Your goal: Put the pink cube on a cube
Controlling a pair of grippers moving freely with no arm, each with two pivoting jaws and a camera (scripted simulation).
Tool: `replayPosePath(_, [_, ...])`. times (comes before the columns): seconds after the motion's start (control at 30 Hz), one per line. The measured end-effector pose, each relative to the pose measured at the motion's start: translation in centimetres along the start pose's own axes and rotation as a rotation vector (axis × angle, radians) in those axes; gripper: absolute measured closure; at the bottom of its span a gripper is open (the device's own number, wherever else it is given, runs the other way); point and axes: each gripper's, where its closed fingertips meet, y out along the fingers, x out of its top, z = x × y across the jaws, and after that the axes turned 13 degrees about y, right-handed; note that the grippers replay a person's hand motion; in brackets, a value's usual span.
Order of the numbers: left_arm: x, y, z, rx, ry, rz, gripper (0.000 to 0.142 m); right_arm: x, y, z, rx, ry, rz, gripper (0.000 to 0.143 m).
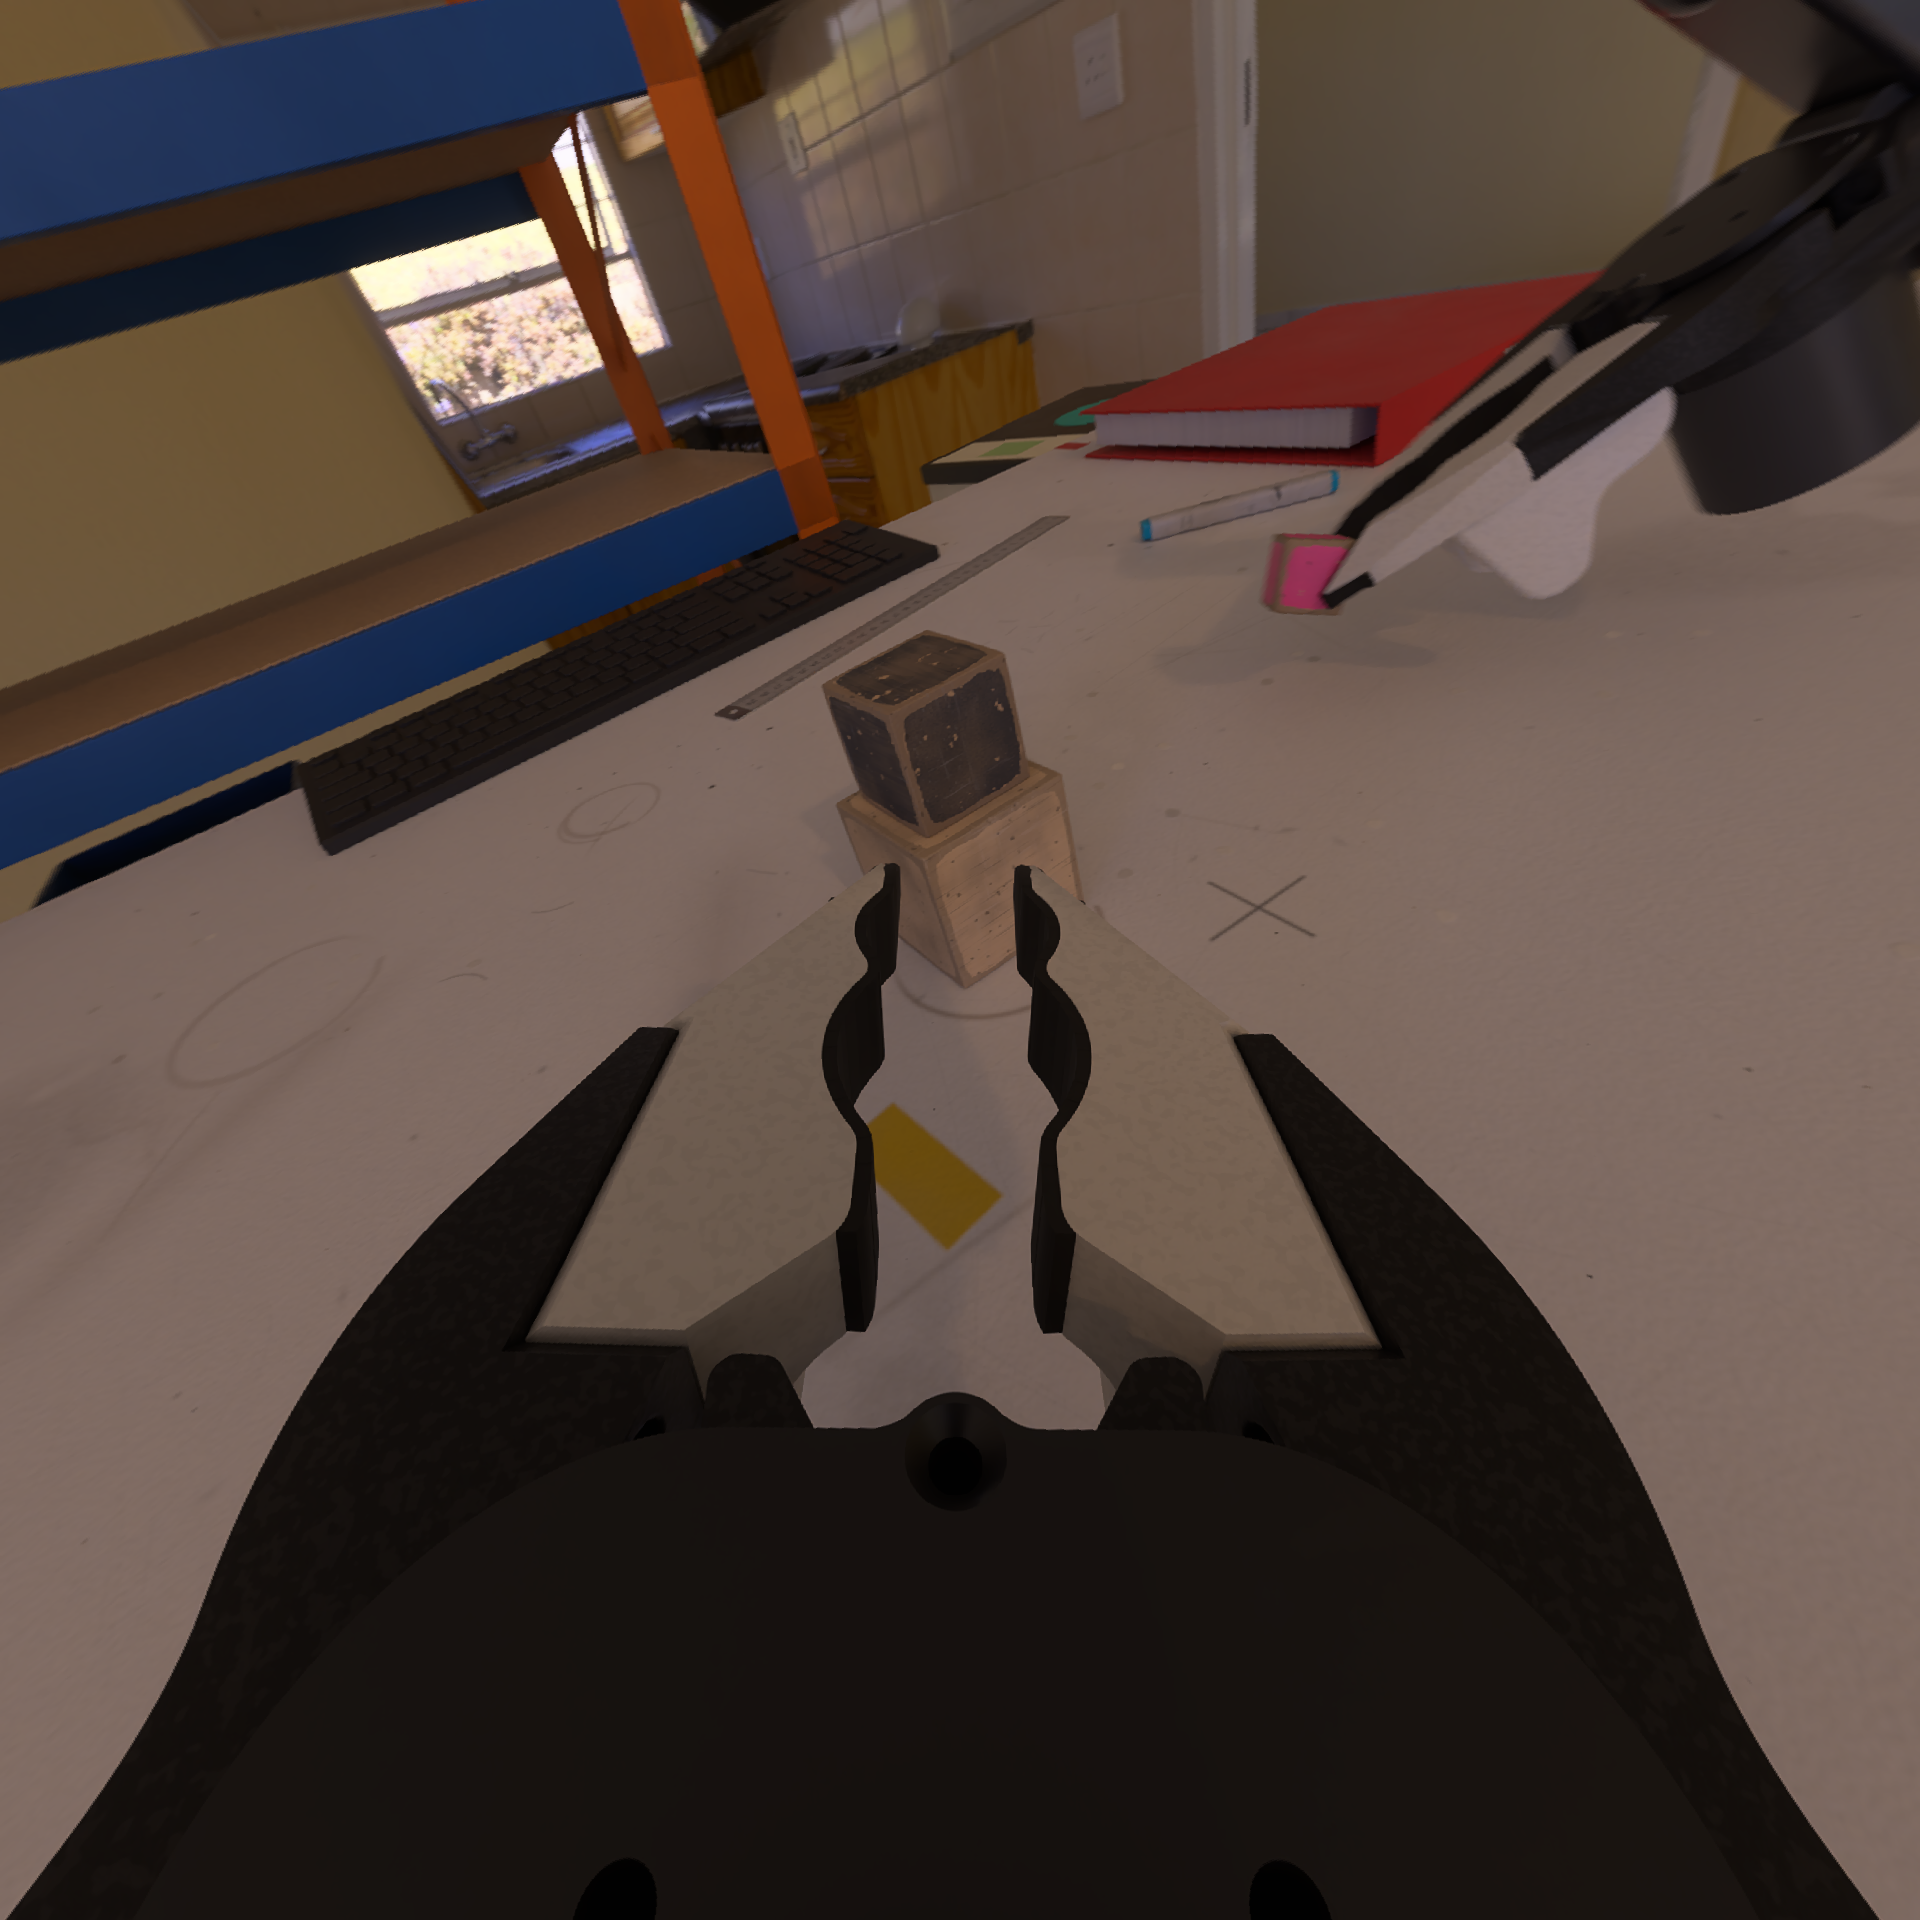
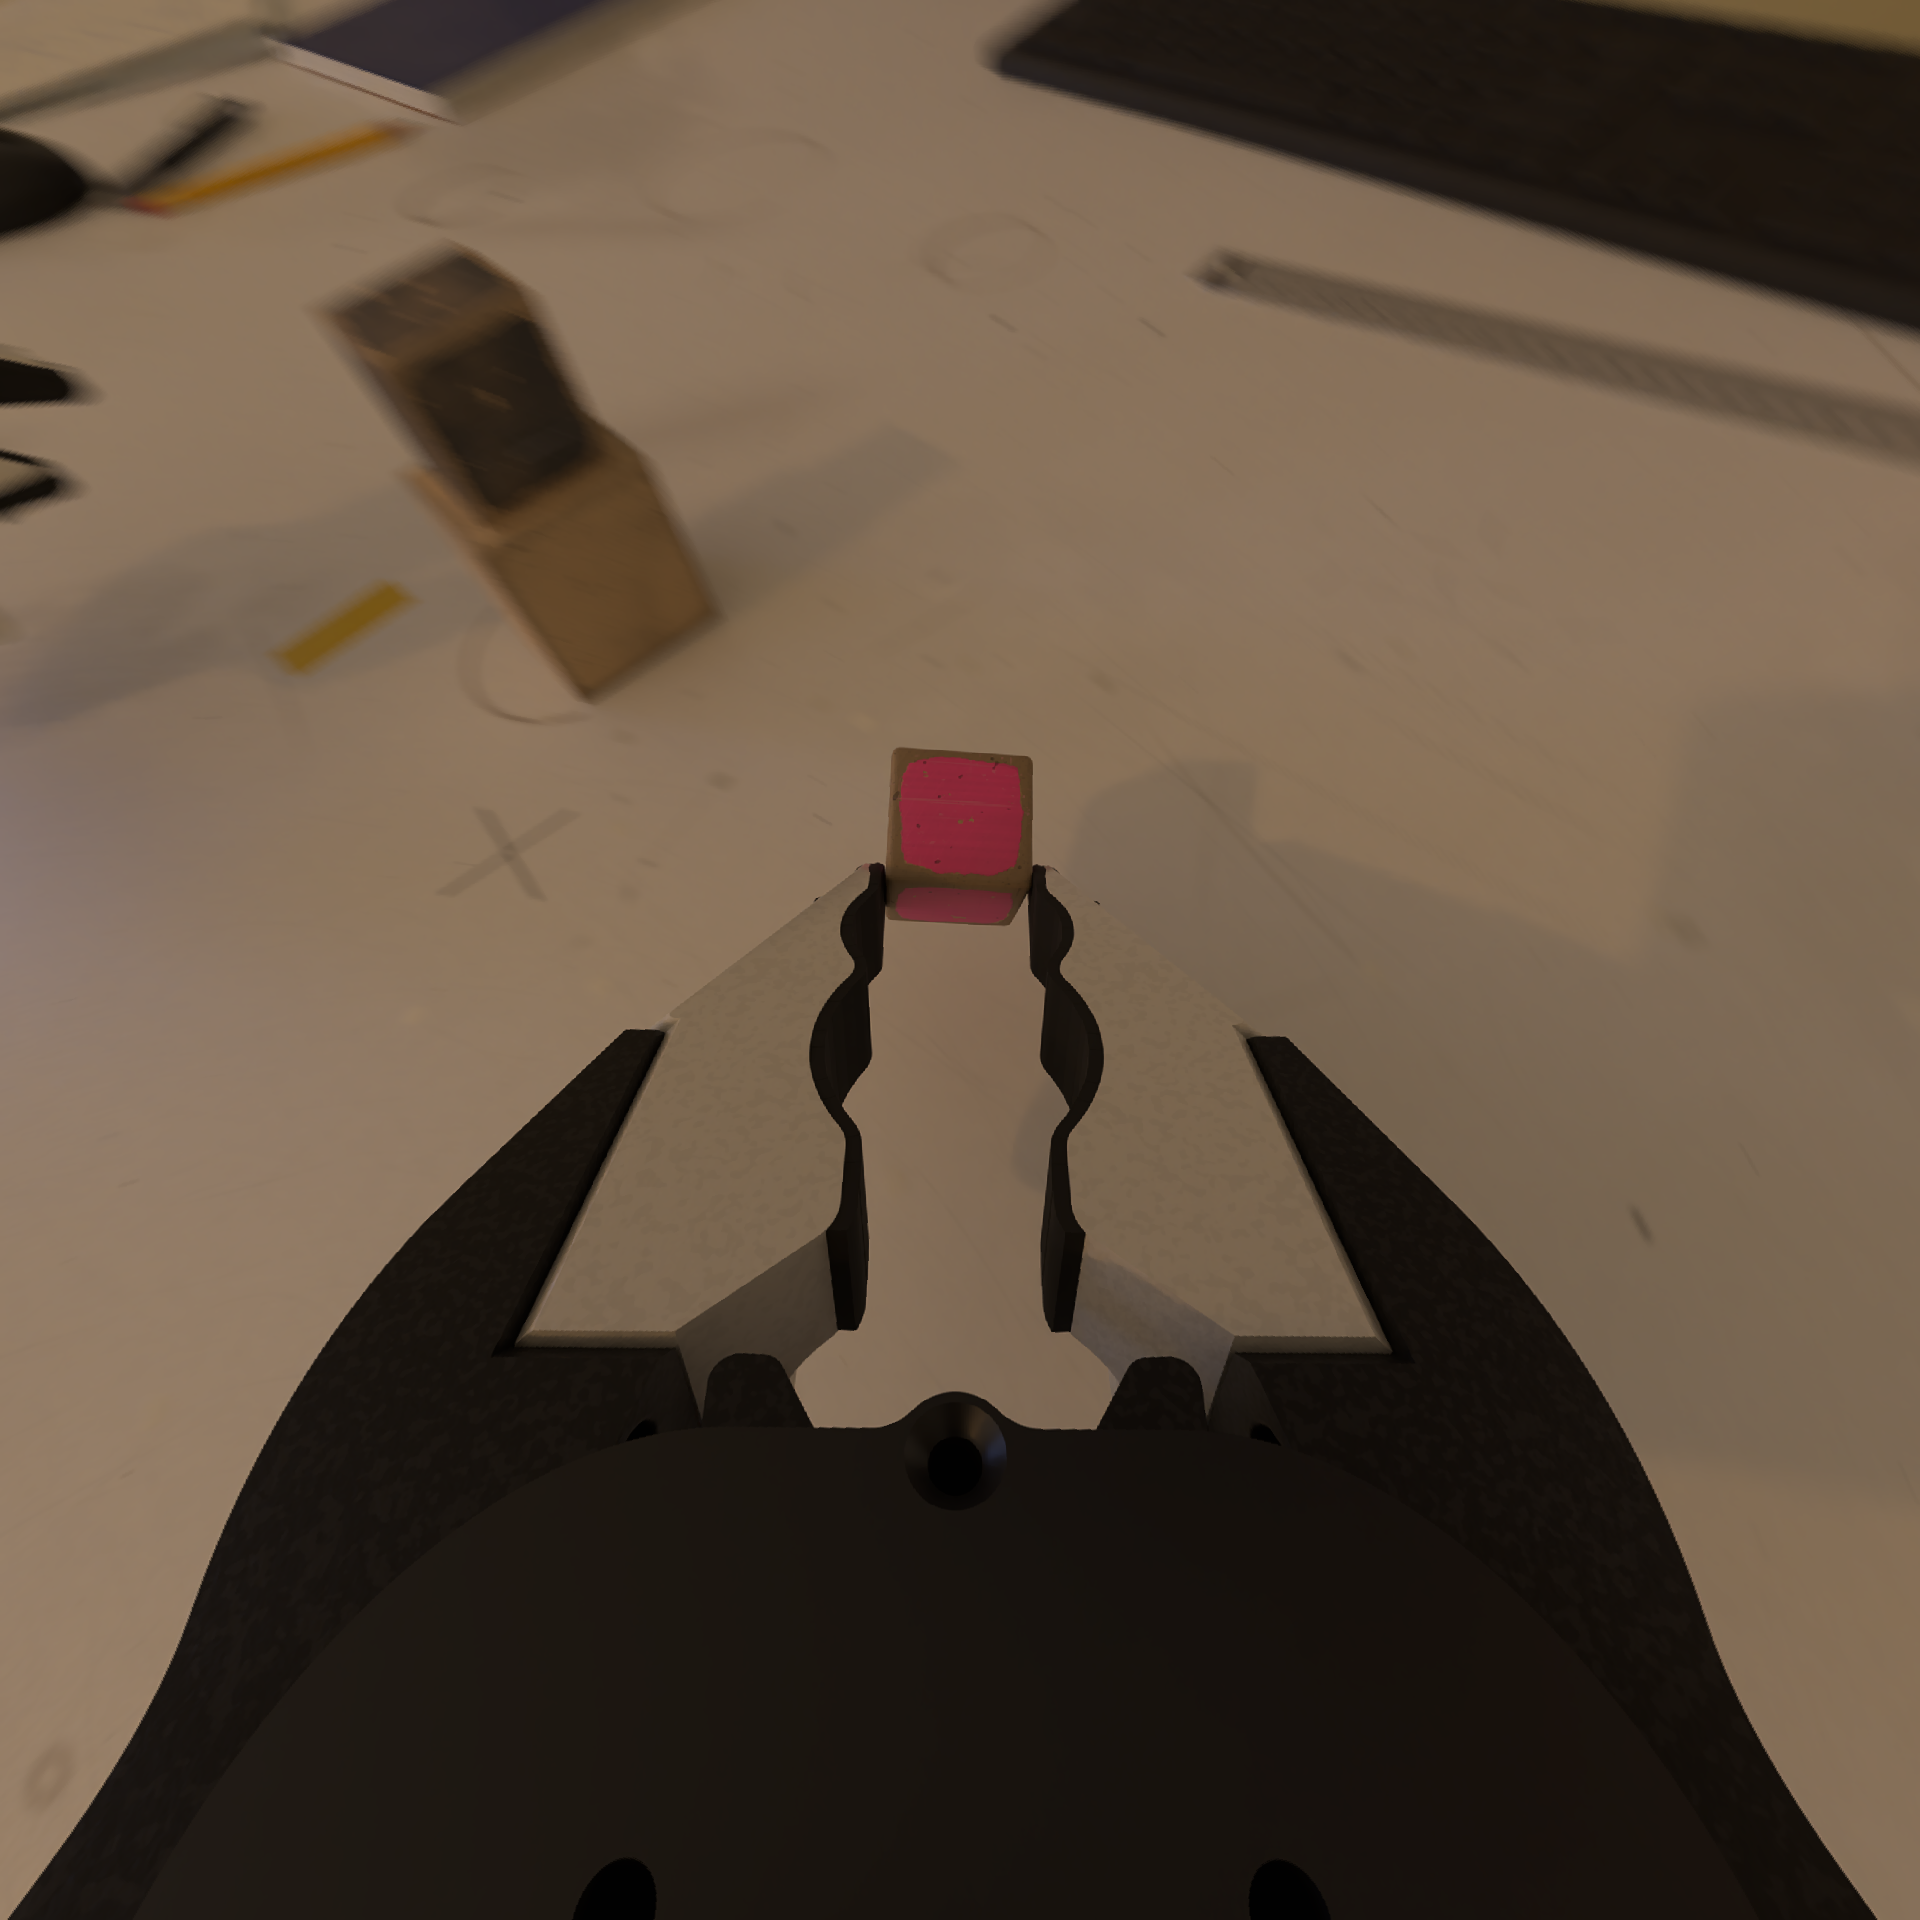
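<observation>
The pink cube (image 2: 961, 821) sits between my right gripper's (image 2: 958, 883) fingertips, which are shut on it. In the left wrist view the pink cube (image 1: 1299, 575) hangs a little above the white table (image 1: 1558, 935) in the right gripper (image 1: 1345, 587), to the right of and beyond the stack. A black cube (image 1: 925, 727) stands on a tan wooden cube (image 1: 1044, 821). My left gripper (image 1: 956, 883) is open and empty, with its tips just short of the tan cube. The stack, black cube (image 2: 468, 384) on tan cube (image 2: 597, 566), shows blurred at the upper left of the right wrist view.
A black keyboard (image 1: 603, 665) and a steel ruler (image 1: 894, 613) lie behind the stack. A red binder (image 1: 1330, 364) and a marker (image 1: 1236, 504) lie at the back right. A blue and orange shelf (image 1: 364, 312) stands at left. A yellow patch (image 1: 930, 1174) and a drawn cross (image 1: 1259, 909) mark the table.
</observation>
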Motion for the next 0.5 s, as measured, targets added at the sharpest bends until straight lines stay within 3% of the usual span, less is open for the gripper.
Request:
replayPosePath(0.2, [0.6, -0.6, -0.2, -0.086, -0.064, -0.077, 0.121, 5.0, 1.8, 7.8, 0.323, -0.33, 0.036, 0.115])
replayPosePath(0.33, [0.8, -1.0, 0.7, -0.079, -0.144, -0.112, 0.121, 8.7, 3.4, 11.9, 0.396, -0.465, 0.098, 0.115])
replayPosePath(0.5, [0.9, -1.3, 1.2, -0.06, -0.173, -0.139, 0.121, 9.0, 6.7, 14.4, 0.381, -0.599, 0.249, 0.115])
